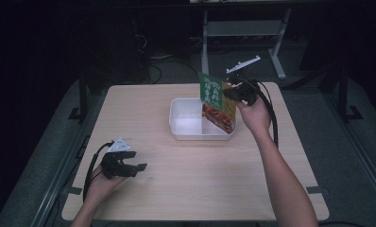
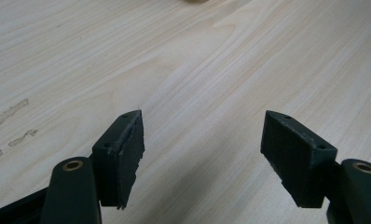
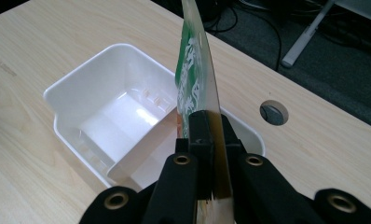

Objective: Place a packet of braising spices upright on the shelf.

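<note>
Room: very dark all around in the high view, almost black at the back and sides.
Table (image 1: pixel 176 189): the brightest part there, lit from above.
Shadows: soft dark patches under the left gripper (image 2: pixel 202 154) on the wood.
White bin (image 3: pixel 81 93): shiny bright spots on its inside walls.
Food packet (image 3: pixel 197 79): its edge is a little fuzzy, very close to the camera.
Sharpness: high view is grainy; wood lines look clear in the left gripper view.

Bin (image 1: pixel 186 124): on the table (image 1: pixel 176 189), toward its far side.
Packet (image 1: pixel 217 101): over the bin's right compartment — upright.
Left gripper (image 1: pixel 141 167): near left corner — well apart from the bin.
</note>
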Demonstrator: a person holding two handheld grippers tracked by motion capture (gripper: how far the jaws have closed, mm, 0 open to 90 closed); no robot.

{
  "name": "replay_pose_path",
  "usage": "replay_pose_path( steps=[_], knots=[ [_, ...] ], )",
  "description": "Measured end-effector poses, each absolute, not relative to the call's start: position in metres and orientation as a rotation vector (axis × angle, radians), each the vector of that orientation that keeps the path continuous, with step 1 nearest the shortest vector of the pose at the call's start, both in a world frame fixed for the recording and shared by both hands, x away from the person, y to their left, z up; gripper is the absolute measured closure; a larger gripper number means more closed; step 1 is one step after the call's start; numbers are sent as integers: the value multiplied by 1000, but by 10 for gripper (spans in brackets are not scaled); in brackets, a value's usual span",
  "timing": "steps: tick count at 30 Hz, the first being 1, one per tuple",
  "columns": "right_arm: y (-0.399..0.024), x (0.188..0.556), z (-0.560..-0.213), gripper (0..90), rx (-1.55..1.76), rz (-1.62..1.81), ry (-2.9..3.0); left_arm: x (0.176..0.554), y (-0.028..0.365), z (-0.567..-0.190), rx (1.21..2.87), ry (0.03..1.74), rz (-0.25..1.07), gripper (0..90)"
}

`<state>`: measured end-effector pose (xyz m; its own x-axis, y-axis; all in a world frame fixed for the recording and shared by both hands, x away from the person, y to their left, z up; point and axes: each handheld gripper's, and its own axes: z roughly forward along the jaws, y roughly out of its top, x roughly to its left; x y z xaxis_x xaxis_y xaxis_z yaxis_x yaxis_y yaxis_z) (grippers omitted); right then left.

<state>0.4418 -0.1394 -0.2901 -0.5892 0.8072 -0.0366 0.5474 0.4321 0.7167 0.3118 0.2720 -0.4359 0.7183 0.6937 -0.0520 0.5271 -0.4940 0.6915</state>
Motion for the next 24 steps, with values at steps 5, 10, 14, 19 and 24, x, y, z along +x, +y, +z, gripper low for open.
replay_pose_path(
  steps=[5,10,14,19,24],
  knots=[
    [-143,440,-292,888,1156,950,2326,312,272,-436,2215,921,304,300],
    [-148,439,-295,889,1168,945,2329,312,272,-436,2214,921,302,300],
    [-153,438,-297,889,1180,939,2334,311,271,-436,2214,923,302,300],
    [-156,437,-299,889,1183,947,2329,311,271,-436,2213,924,300,299],
    [-157,438,-300,885,1187,955,2329,311,271,-436,2214,924,300,299]
  ],
)
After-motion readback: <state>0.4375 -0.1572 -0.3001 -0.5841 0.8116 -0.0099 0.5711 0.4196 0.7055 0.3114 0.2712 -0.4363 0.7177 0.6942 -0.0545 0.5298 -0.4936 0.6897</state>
